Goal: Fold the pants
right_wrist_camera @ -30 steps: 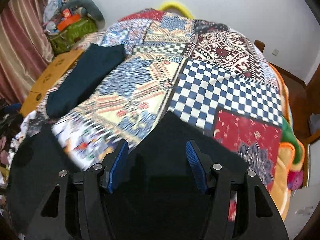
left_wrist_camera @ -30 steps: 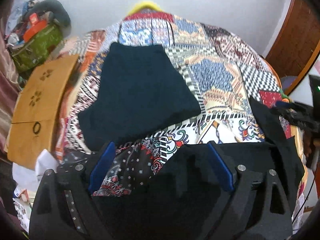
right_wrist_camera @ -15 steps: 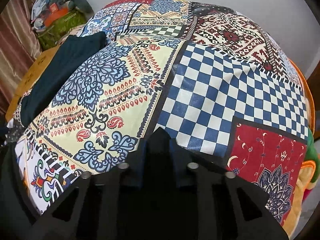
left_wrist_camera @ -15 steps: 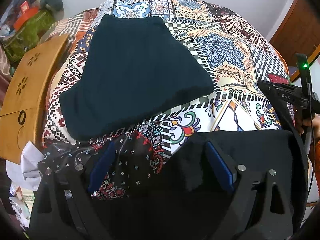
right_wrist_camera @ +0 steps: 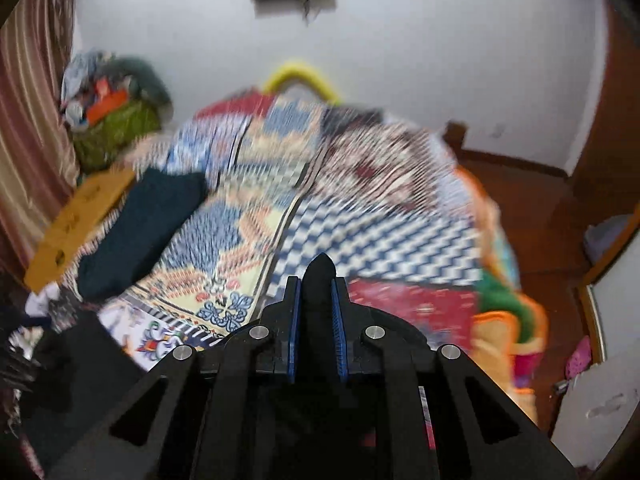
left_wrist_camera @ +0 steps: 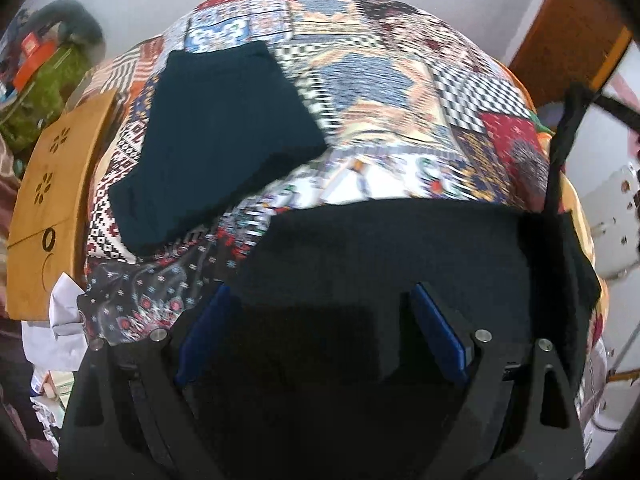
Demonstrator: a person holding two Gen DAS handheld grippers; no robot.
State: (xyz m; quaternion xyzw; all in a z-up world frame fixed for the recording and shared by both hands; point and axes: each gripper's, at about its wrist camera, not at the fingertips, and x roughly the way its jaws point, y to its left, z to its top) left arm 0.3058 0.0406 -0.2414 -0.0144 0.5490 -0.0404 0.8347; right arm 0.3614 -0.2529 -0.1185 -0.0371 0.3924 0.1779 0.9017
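Between the pressed-together right tongs (right_wrist_camera: 316, 312), a fold of the black pants (left_wrist_camera: 400, 248) is pinched above the patchwork bed (left_wrist_camera: 400, 92); the left tongs (left_wrist_camera: 320, 336) are held spread over the pants.

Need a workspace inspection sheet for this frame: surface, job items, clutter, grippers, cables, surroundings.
Surface: bed under a patchwork quilt; picture blurred.
Job's things: black pants lie at the near edge, one corner lifted; a folded dark garment lies apart, farther back on the left.
Clutter: wooden board beside the bed; green bag stuffed with items; white papers below the board.
Grippers: left gripper open over the pants, pads not pressing; right gripper shut on a pinch of pants fabric, jaws have just been closing.
Cables: thin cable at the right edge.
Surroundings: white wall, striped curtain, wooden door.
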